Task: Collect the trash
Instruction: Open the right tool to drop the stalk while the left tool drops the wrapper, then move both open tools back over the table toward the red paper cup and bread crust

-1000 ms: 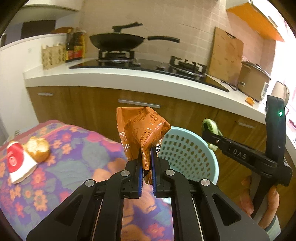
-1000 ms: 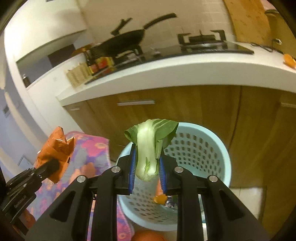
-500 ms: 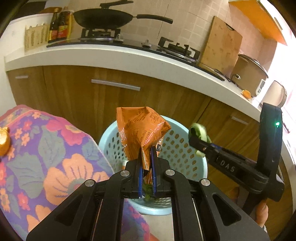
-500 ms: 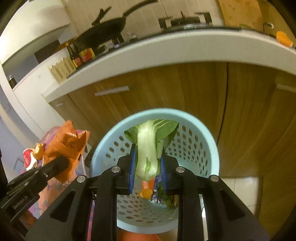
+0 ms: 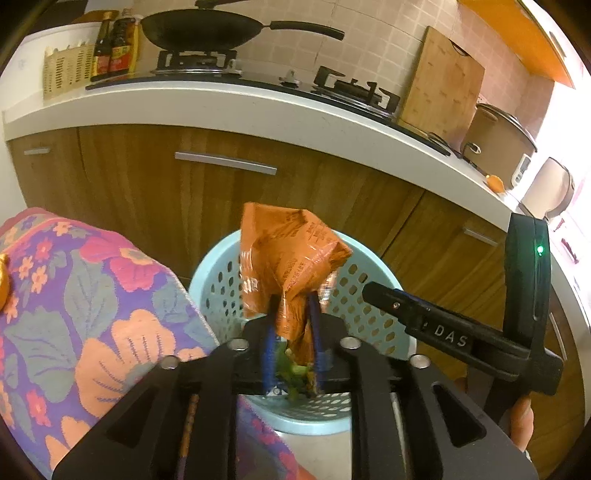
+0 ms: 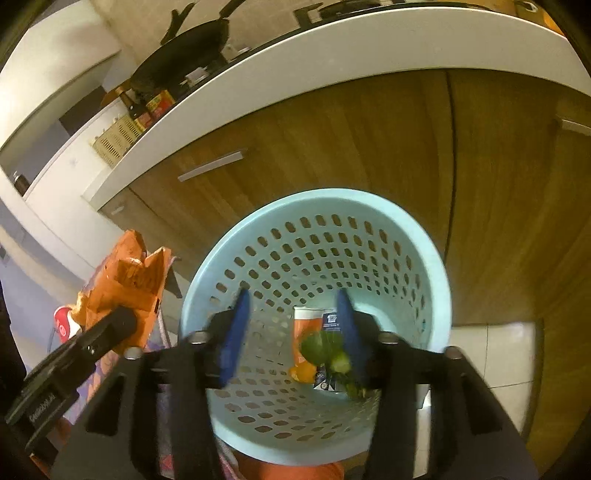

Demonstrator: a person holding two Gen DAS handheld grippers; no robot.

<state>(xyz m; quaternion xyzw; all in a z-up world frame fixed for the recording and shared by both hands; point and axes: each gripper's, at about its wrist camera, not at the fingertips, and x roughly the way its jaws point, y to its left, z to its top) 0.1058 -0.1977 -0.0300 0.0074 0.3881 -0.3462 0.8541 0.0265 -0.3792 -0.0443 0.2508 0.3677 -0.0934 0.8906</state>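
A light blue perforated trash basket [image 6: 369, 206] stands on the floor by the wooden cabinets; it also shows in the left wrist view [image 5: 207, 266]. My right gripper [image 6: 293, 332] is open and empty above the basket. A green bok choy piece [image 6: 325, 350] lies inside with a carton and orange scraps. My left gripper [image 5: 293, 332] hangs over the basket's near rim, its jaws a little apart with a crumpled orange snack bag [image 5: 288, 258] still standing between them. That bag also shows at the left of the right wrist view [image 6: 125, 280].
A table with a floral purple cloth [image 5: 92, 314] sits left of the basket. A white counter [image 5: 258, 107] with a stove, a black wok [image 5: 203, 29], bottles and a cutting board runs behind. A red and white wrapper [image 6: 64, 321] lies on the table.
My right gripper opened and the bok choy dropped into the basket. My left gripper moved over the basket rim and its jaws parted slightly around the orange bag.
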